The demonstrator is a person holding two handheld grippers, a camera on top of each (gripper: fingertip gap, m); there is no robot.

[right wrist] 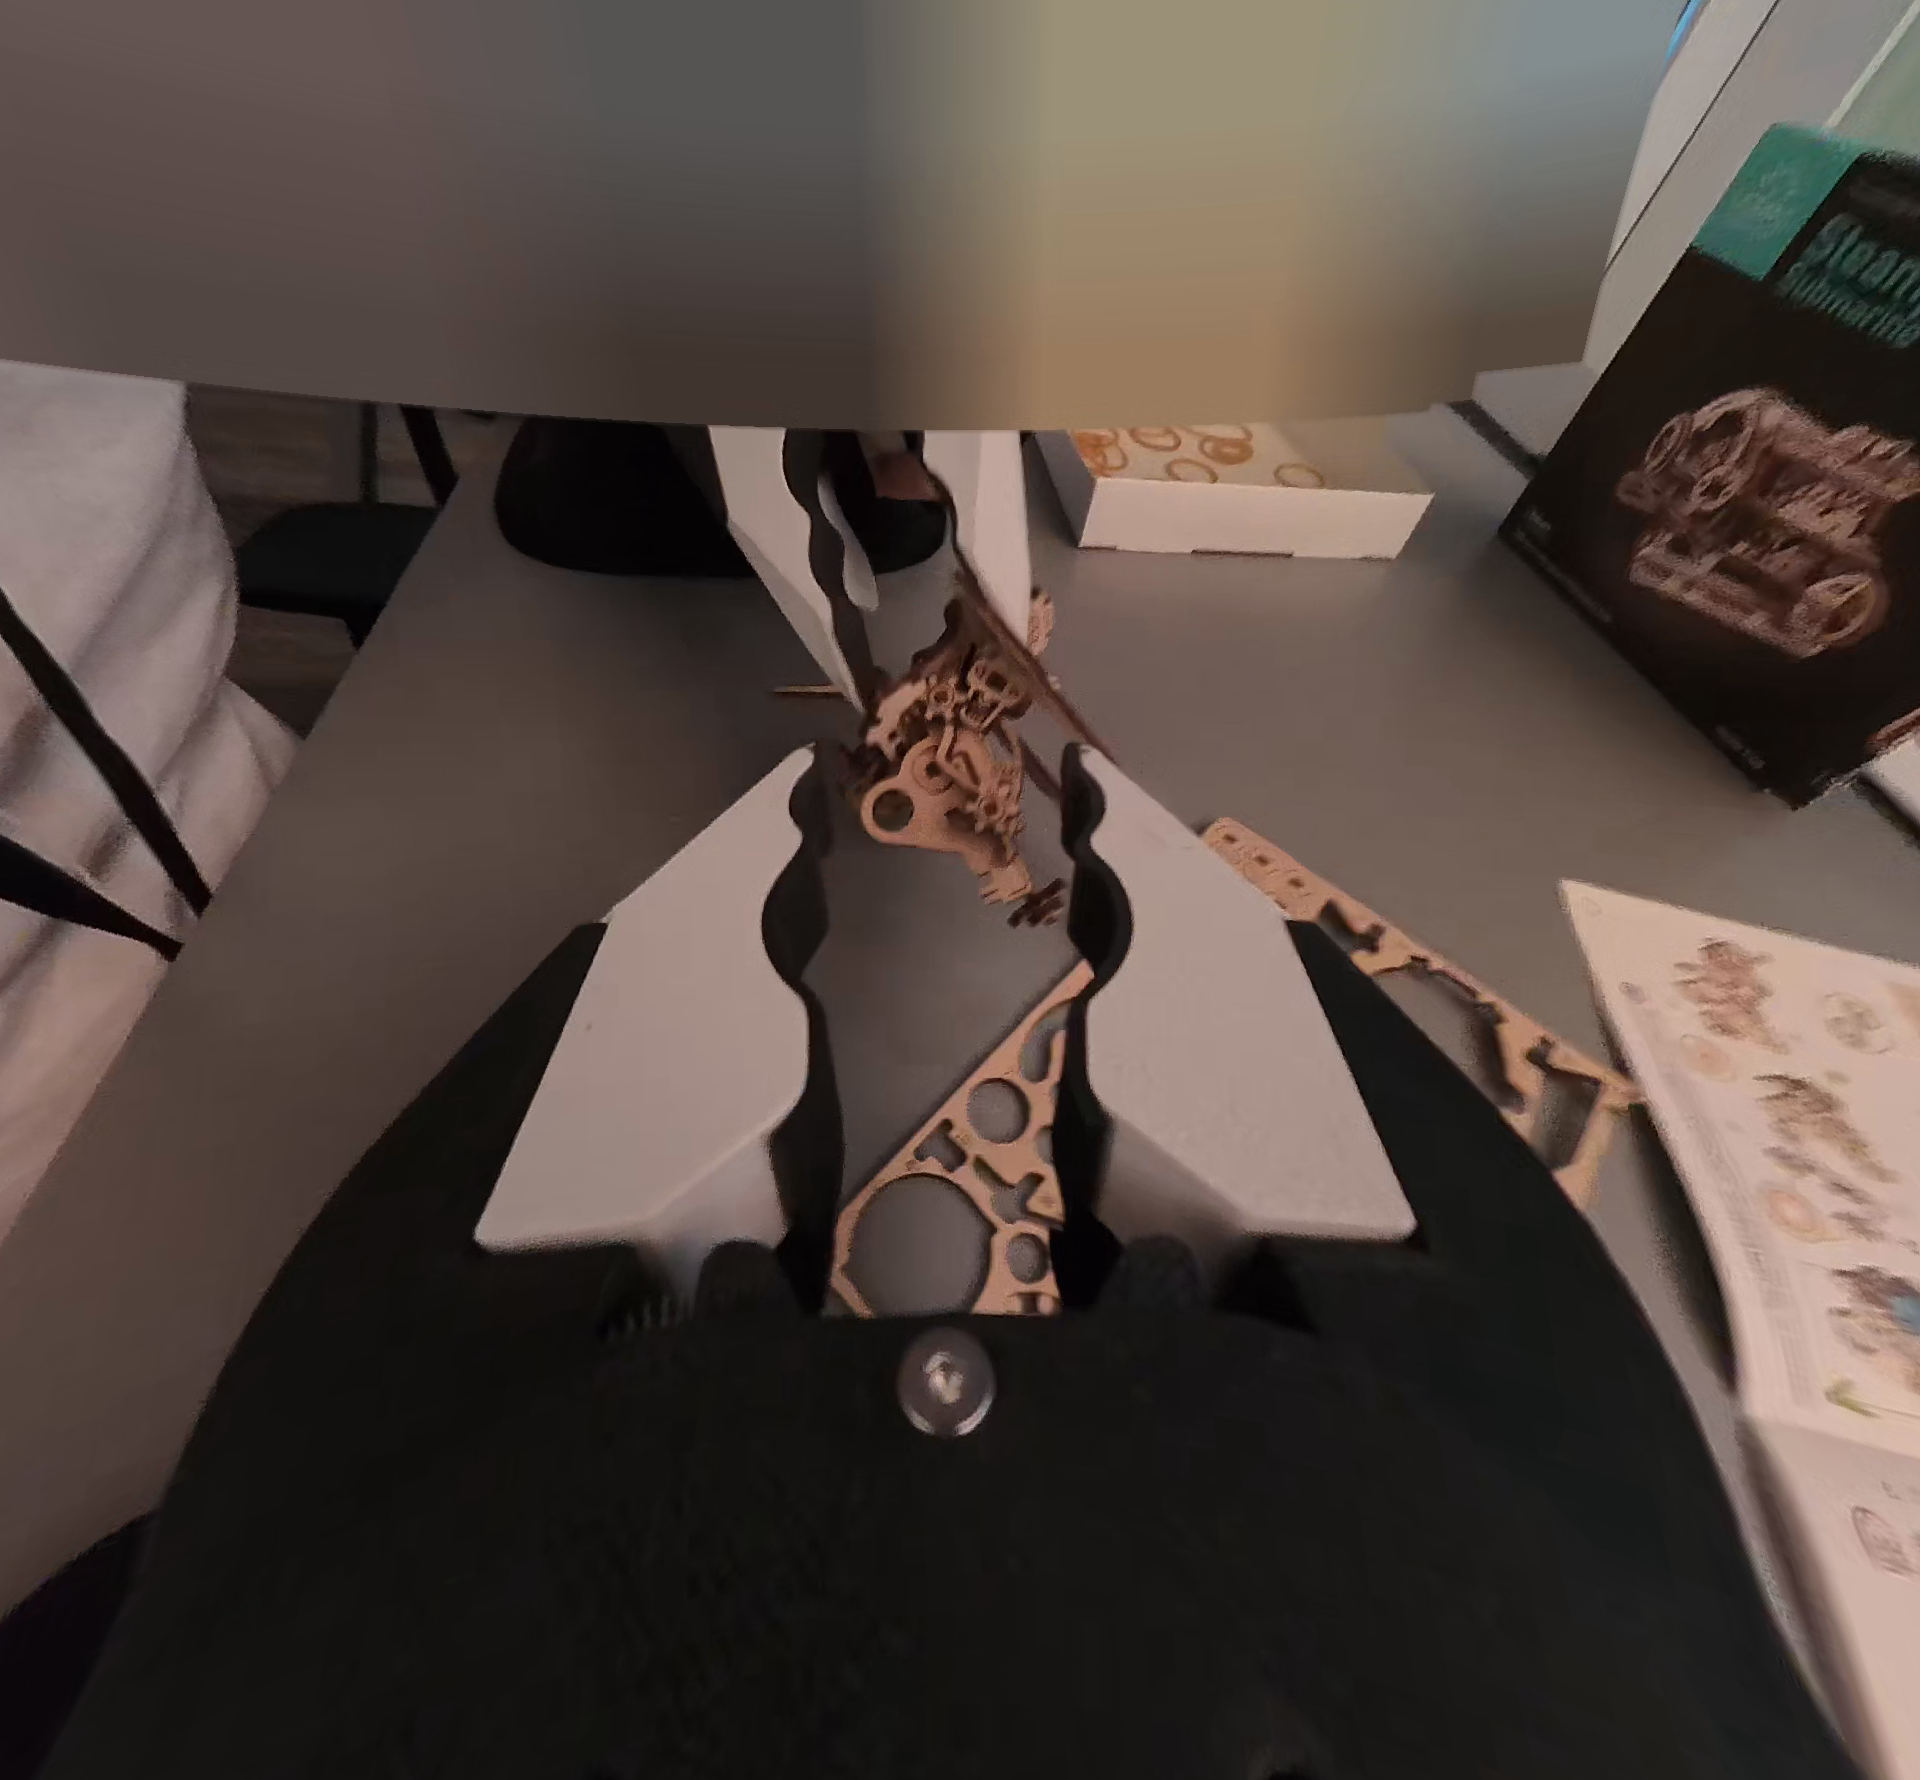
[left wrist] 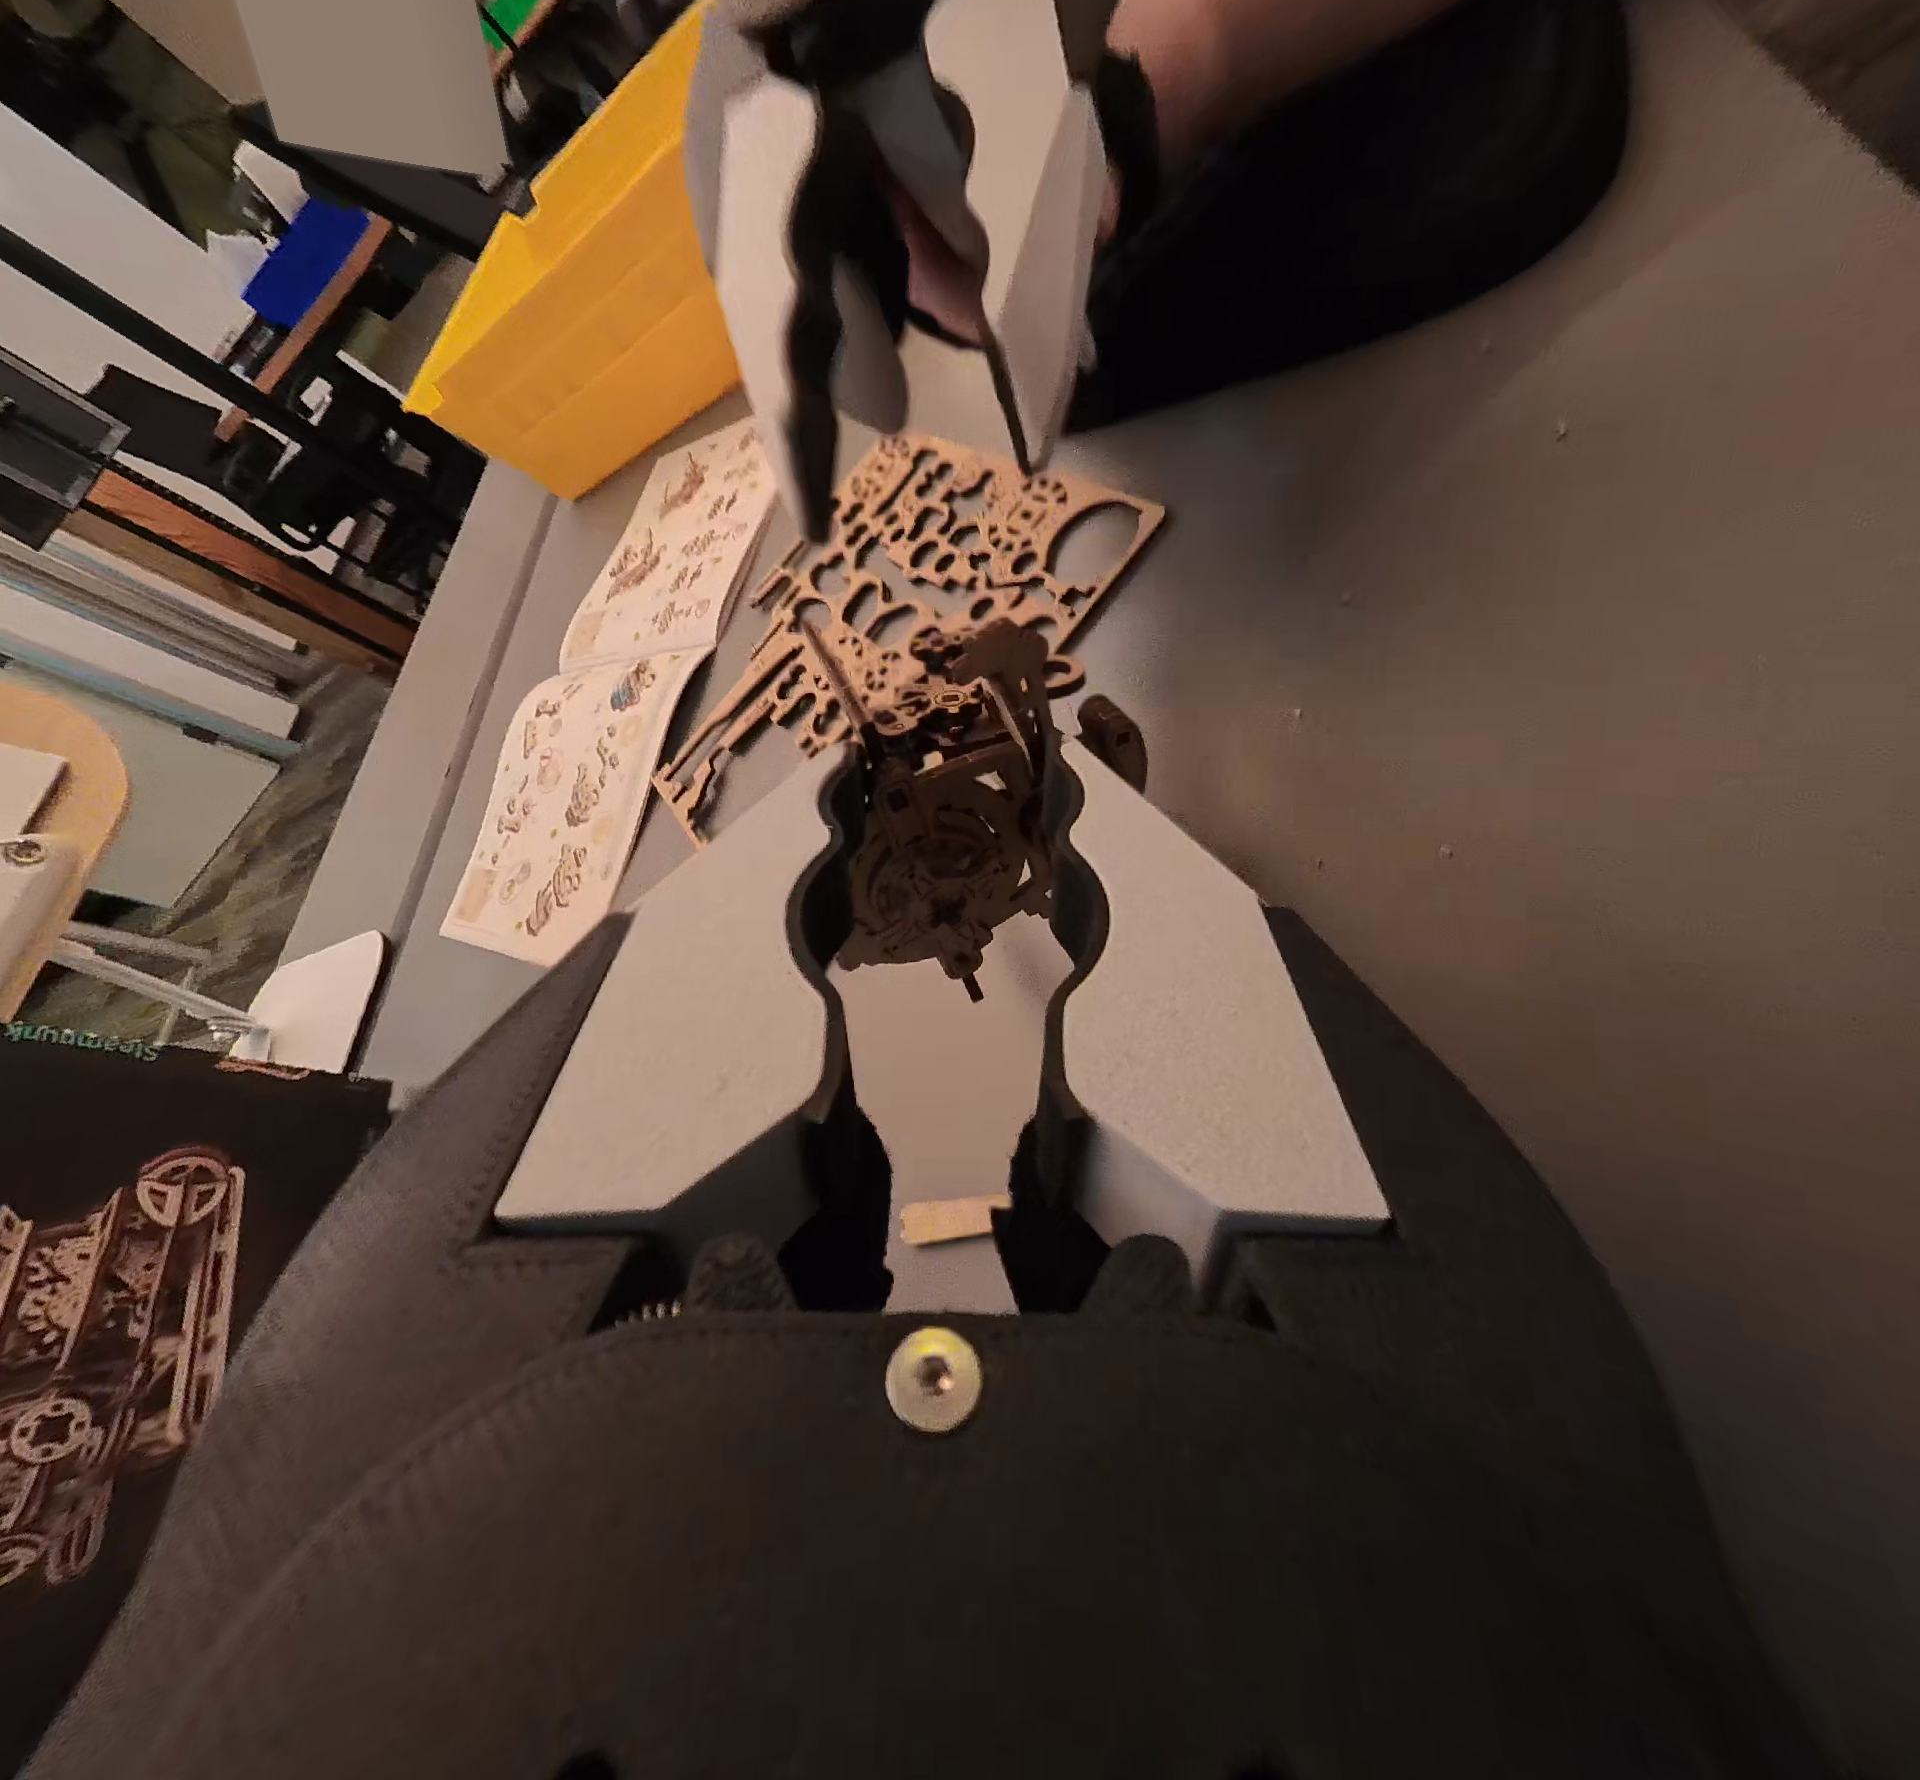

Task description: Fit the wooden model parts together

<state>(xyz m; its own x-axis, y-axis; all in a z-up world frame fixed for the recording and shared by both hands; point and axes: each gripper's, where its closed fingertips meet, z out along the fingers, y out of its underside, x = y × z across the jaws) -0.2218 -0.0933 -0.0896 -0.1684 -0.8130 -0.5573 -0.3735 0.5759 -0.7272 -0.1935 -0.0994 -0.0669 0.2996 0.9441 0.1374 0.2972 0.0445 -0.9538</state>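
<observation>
Left gripper [left wrist: 940, 795]: clamped on the wooden model [left wrist: 935, 857], a small tan laser-cut assembly of gears, cut-out plates and pegs held between the two fingertips above the table [left wrist: 1507, 795]; one thin peg juts from its near underside.

Right gripper [right wrist: 940, 774]: spread, nothing between its fingers, tips just short of the model, which in the right wrist view shows a round-holed plate and a cross-shaped peg end.

Wooden sheets [left wrist: 966, 546]: flat, tan, punched-out part frames, lying on the table just beyond the left gripper and below the right one.

Instruction booklet [left wrist: 623, 681]: open, illustrated pages, left of the sheets.

Yellow bin [left wrist: 592, 317]: beyond the booklet, at the table's far edge.

Kit box [right wrist: 1756, 525]: dark, pictured front, standing upright ahead-right of the right gripper.

White carton [right wrist: 1247, 494]: low, ring-patterned top, beside the kit box.
</observation>
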